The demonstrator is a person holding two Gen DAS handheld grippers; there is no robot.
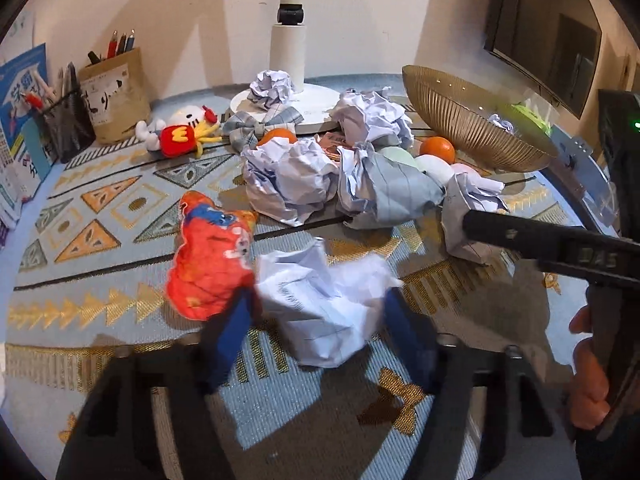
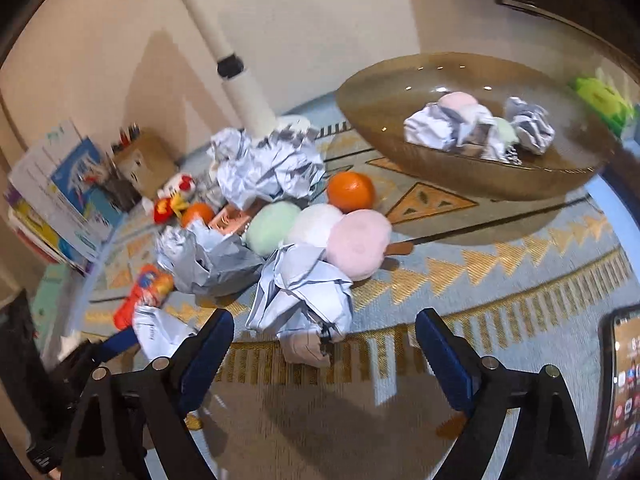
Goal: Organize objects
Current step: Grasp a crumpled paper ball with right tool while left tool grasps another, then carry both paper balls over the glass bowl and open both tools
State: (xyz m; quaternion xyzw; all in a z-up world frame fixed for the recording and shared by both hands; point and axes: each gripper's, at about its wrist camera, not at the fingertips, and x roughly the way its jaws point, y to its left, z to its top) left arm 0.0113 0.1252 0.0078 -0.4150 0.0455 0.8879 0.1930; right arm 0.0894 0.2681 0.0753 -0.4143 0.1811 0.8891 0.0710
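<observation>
Several crumpled paper balls lie on a patterned cloth. My left gripper (image 1: 320, 312) has its blue fingers on both sides of a white paper ball (image 1: 324, 304), gripping it beside an orange snack bag (image 1: 212, 256). My right gripper (image 2: 324, 340) is open, with a crumpled paper ball (image 2: 304, 296) just ahead between its fingers; it also shows in the left wrist view (image 1: 472, 208). A ribbed golden bowl (image 2: 400, 128) at the back right holds several paper balls (image 2: 436, 124). Two oranges (image 2: 351, 191) and three pastel plush balls (image 2: 358, 242) lie near it.
A white lamp base (image 1: 304, 104) stands at the back. A red plush toy (image 1: 176, 136), a plaid bow (image 1: 260, 122), pen holders (image 1: 68, 124) and books (image 1: 20, 120) are at the left. A phone (image 2: 624, 392) lies at the right edge.
</observation>
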